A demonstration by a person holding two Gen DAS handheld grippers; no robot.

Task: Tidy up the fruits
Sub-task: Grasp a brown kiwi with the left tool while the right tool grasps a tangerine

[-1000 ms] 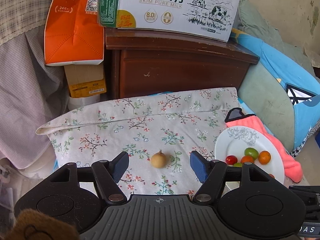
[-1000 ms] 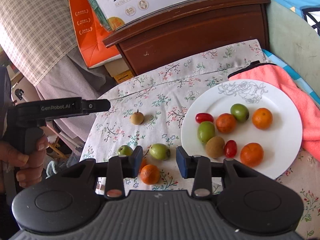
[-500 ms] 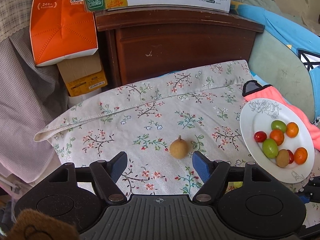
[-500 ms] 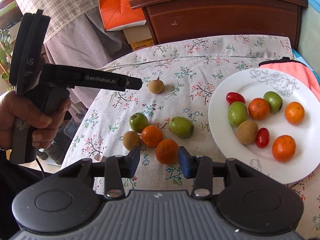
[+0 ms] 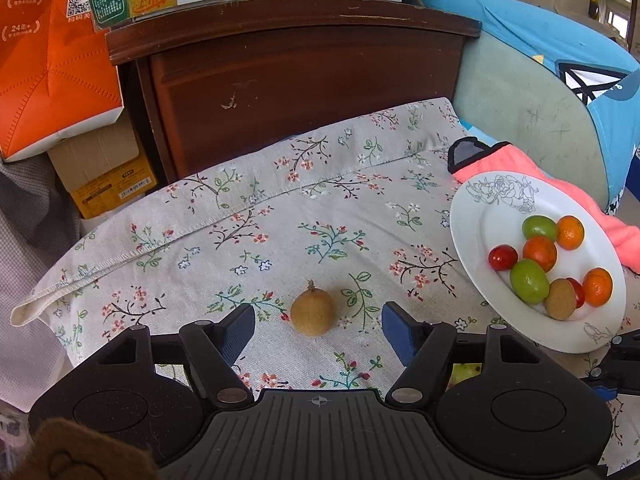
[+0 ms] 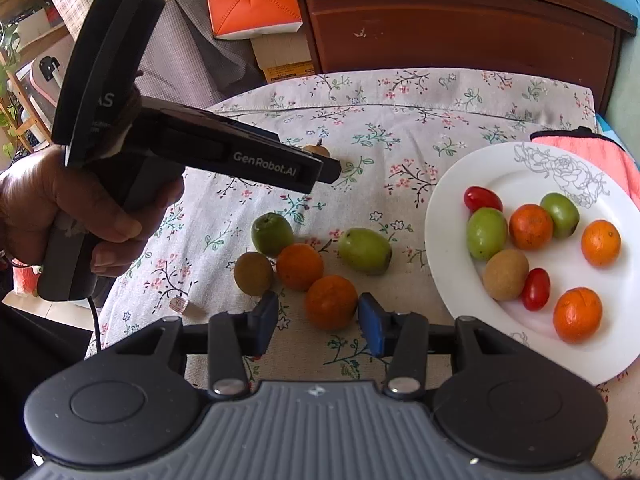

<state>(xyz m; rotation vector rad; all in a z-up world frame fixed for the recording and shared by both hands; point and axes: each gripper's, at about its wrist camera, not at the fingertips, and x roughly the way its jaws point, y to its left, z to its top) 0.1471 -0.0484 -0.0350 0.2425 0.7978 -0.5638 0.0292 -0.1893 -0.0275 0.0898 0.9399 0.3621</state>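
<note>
surface: floral cloth-covered surface (image 5: 248, 216) is carrying loose fruit.
left gripper (image 5: 318, 330): closing, empty, straddling small brown stemmed fruit (image 5: 312, 315).
right gripper (image 6: 318, 322): opening around round orange citrus (image 6: 331, 301), not pressing.
handling: light, roll-prone; pinching mid-body gently.

Round white ceramic plate (image 6: 448, 280) with grey rose line drawing on rim: lies flat.

On plate:
- three orange tangerines (image 6: 530, 227)
- two green oval fruits (image 6: 486, 233)
- two small red cherry tomatoes (image 6: 482, 199)
- one brown fuzzy round fruit (image 6: 505, 274)

Left of plate, loose cluster, near it:
- green oval fruit (image 6: 365, 250)
- round green fruit (image 6: 272, 234)
- two tangerines touching (image 6: 300, 267)
- brown fuzzy fruit (image 6: 253, 273)

Lone brown stemmed fruit (image 5: 312, 314): upright, stem up, well apart from plate, further left.
</note>
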